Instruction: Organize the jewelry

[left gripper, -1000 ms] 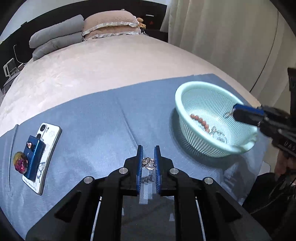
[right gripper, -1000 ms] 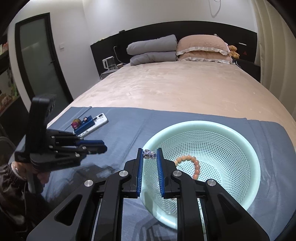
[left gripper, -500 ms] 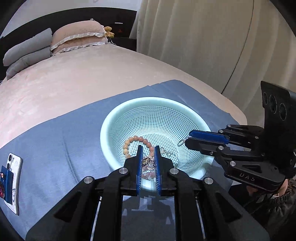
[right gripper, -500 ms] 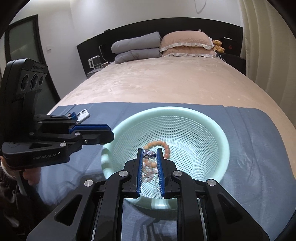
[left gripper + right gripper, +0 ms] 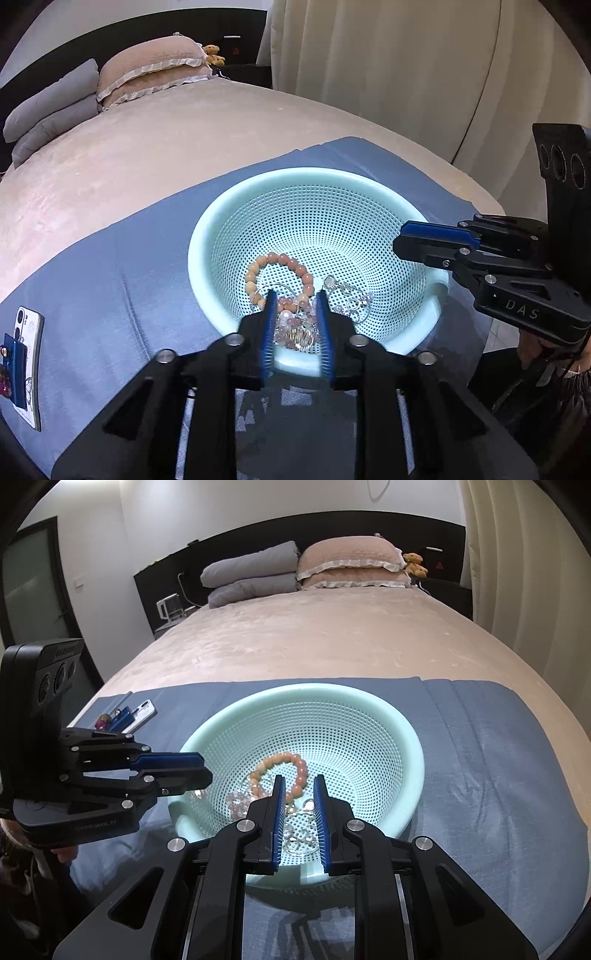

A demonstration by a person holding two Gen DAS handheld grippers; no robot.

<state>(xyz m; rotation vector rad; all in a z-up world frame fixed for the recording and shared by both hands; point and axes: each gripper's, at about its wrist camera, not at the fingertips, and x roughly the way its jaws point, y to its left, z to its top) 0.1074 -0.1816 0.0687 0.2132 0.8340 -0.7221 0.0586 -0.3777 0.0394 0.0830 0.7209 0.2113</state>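
Left wrist view: the left gripper [image 5: 296,295] hangs over the near rim of a pale green mesh basket [image 5: 306,172]. Its jaws are opening, with a clear gap between the blue pads. Nothing is gripped; the jewelry seen through the gap lies loose on the basket floor. An orange bead bracelet [image 5: 284,258] rests near the middle. A pink bead bracelet [image 5: 291,321] lies against its near side. A silver chain [image 5: 351,301] lies just to the right of both. The right gripper [image 5: 397,244] reaches in from the right above the far-right rim, well clear of the jewelry, and a hand [image 5: 532,347] grips its handle. The basket stands on a blue cloth [image 5: 110,288] spread across a beige bed [image 5: 147,155]. A phone [image 5: 31,354] lies on the cloth at the far left edge.

Right wrist view: the right gripper [image 5: 298,780] points down into the same basket [image 5: 314,688]. Its jaws are parting slightly and stand only a narrow gap apart, with nothing pinched between them. The silver chain [image 5: 299,834] shows through the gap, lying on the mesh below. The orange bead bracelet [image 5: 284,757] and the pink bead bracelet [image 5: 238,801] lie beyond and to the left. The left gripper [image 5: 205,768] reaches over the left rim, empty.
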